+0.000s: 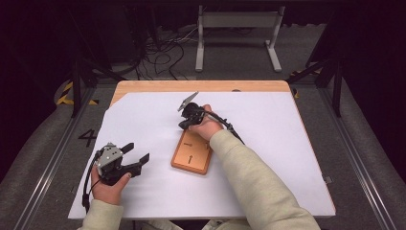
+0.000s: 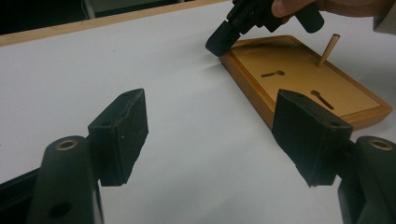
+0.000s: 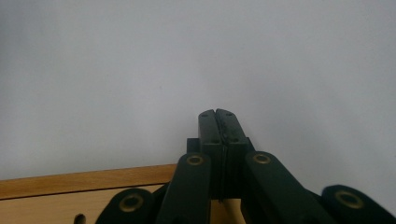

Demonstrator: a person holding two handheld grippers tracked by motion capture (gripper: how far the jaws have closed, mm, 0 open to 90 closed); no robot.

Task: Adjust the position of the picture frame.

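The wooden board (image 1: 192,154) lies mid-counter, a peg (image 2: 328,49) standing in it. The right gripper (image 3: 217,114), pressed together and empty, rests at the board's far end; spread it before reaching for the peg. The left gripper (image 1: 135,155) hangs spread near the counter's near-left corner.

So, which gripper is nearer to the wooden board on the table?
The right. The right gripper is at the far end of the wooden board, jaws shut, tips on the white sheet just past its edge. The left gripper sits apart to the board's left, jaws open.
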